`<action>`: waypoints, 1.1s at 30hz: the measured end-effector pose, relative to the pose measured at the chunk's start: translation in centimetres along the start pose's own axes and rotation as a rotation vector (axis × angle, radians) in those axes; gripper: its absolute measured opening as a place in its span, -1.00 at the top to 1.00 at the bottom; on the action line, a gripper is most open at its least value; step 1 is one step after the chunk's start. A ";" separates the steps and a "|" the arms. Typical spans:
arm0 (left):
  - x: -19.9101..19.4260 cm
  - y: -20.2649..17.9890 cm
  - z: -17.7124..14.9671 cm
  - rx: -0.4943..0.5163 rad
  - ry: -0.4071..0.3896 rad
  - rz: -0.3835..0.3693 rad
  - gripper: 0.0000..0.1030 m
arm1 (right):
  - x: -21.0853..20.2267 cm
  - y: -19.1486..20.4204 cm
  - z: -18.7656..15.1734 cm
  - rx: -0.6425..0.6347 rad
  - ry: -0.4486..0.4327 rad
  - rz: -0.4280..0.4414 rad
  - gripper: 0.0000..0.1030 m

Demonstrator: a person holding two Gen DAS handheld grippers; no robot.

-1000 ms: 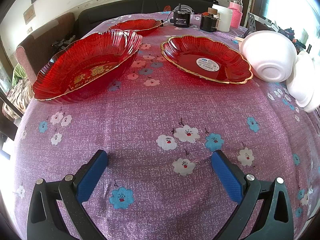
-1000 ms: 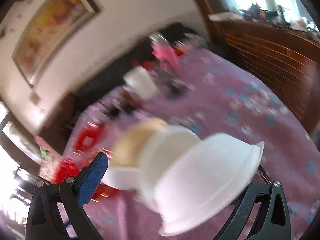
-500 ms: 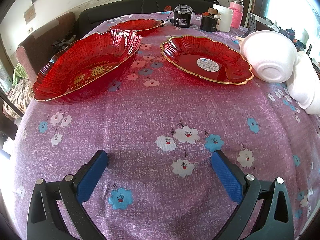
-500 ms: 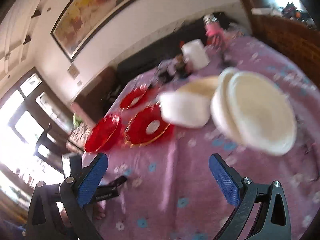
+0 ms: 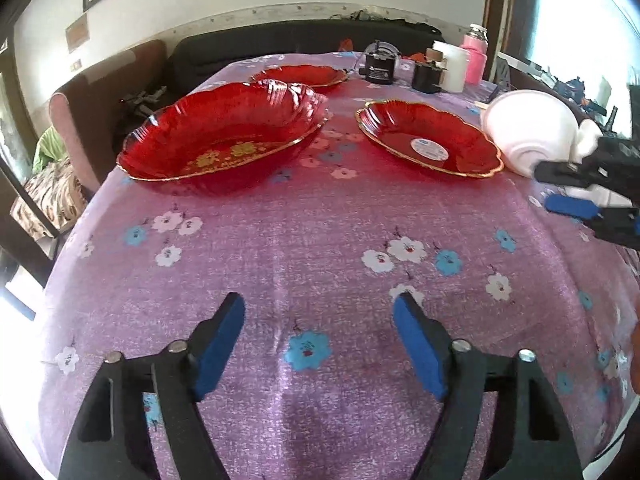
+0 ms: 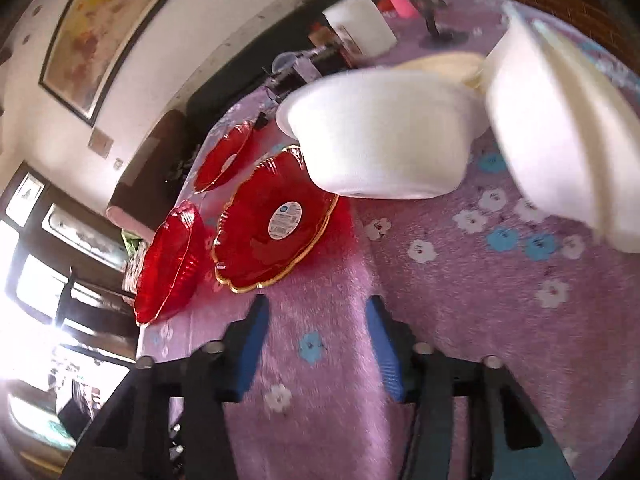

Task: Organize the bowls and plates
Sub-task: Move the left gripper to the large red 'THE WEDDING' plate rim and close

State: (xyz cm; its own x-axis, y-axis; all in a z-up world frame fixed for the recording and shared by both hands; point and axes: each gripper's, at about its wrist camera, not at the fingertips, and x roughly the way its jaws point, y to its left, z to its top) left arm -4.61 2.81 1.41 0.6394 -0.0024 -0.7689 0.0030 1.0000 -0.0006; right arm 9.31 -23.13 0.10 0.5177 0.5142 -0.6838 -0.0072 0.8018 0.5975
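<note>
Three red plates lie on the purple flowered tablecloth (image 5: 320, 220): a deep one (image 5: 224, 140) on the left, a sticker-marked one (image 5: 428, 142) on the right, a third (image 5: 300, 75) behind. A white bowl (image 5: 528, 132) rests tilted beside the sticker plate. My left gripper (image 5: 319, 306) hovers over bare cloth near the front, its jaws closing with nothing between them. My right gripper (image 6: 316, 306) points down at the cloth just short of the sticker plate (image 6: 276, 220) and the white bowl (image 6: 380, 136). Its jaws are closing and empty. More white bowls (image 6: 560, 140) lean at the right.
At the table's far end stand black devices (image 5: 380, 68), a white container (image 5: 454, 66) and a pink bottle (image 5: 474, 58). A dark sofa (image 5: 280, 40) runs behind the table, a chair (image 5: 80, 120) stands at the left. The right gripper (image 5: 560, 190) juts in from the right edge.
Both grippers' jaws have narrowed. The right gripper swung down toward the cloth near the white bowls and now shows at the right edge of the left wrist view.
</note>
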 end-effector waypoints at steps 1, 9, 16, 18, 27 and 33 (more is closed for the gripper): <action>0.0 -0.2 0.0 0.008 -0.002 -0.002 -0.46 | 0.4 0.1 0.3 0.014 -0.002 -0.006 0.15; -0.1 1.4 0.2 -0.060 -0.001 -0.050 -0.46 | 3.7 1.3 2.2 0.057 -0.004 -0.113 0.19; -3.3 8.5 1.8 -0.204 -0.038 -0.082 -0.46 | 0.8 6.5 0.9 -0.079 -0.062 0.002 0.16; -4.3 11.5 3.0 -0.264 -0.075 -0.056 -0.46 | 2.1 8.8 1.2 -0.119 0.004 0.077 0.16; -1.0 20.1 8.4 -0.361 -0.008 0.051 -0.46 | 8.3 13.7 1.0 -0.150 0.140 0.135 0.15; 1.9 22.1 11.8 -0.368 0.036 0.007 -0.14 | 10.3 14.9 1.2 -0.138 0.156 0.115 0.15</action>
State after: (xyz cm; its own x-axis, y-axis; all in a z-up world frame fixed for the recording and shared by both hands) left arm 5.78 24.87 7.45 0.6106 -0.0024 -0.7919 -0.2824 0.9336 -0.2206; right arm 15.57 -6.22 2.50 0.3679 0.6373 -0.6772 -0.1813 0.7634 0.6199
